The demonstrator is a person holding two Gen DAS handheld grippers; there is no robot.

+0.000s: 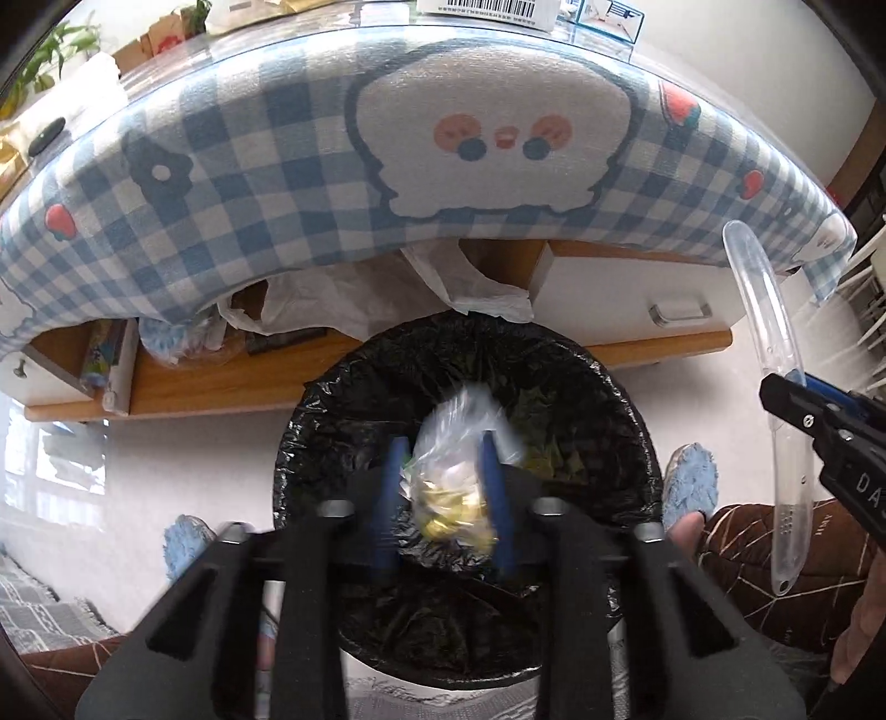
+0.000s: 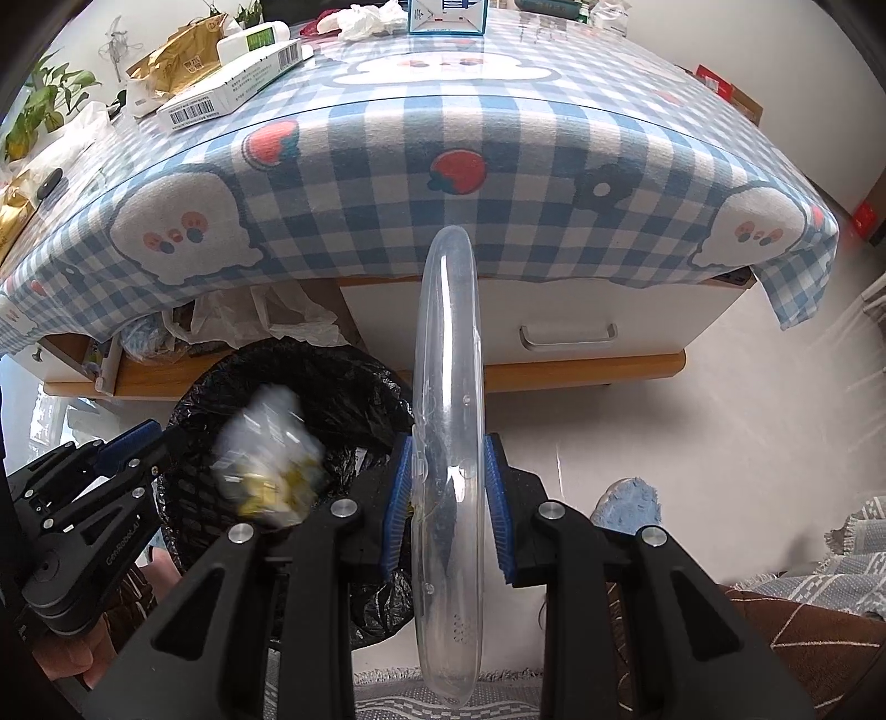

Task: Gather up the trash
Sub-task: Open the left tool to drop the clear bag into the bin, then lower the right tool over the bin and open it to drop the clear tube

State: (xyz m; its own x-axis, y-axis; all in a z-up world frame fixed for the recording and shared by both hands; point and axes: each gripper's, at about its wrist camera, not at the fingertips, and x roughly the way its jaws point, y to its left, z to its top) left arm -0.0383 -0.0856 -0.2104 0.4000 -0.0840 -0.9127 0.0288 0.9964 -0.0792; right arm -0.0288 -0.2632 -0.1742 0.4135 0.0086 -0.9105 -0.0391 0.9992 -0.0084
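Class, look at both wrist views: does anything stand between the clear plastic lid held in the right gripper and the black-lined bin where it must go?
Nothing solid blocks it. The clear plastic lid sits right of the black-bag-lined trash bin, whose mouth is open. Only the blurred clear bag of yellow scraps and the left gripper hover over the opening.

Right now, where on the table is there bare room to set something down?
The checked tablecloth is bare across its middle and near edge. The far-left corner is crowded by the white barcode box and gold bags; the far edge holds a blue-white carton.
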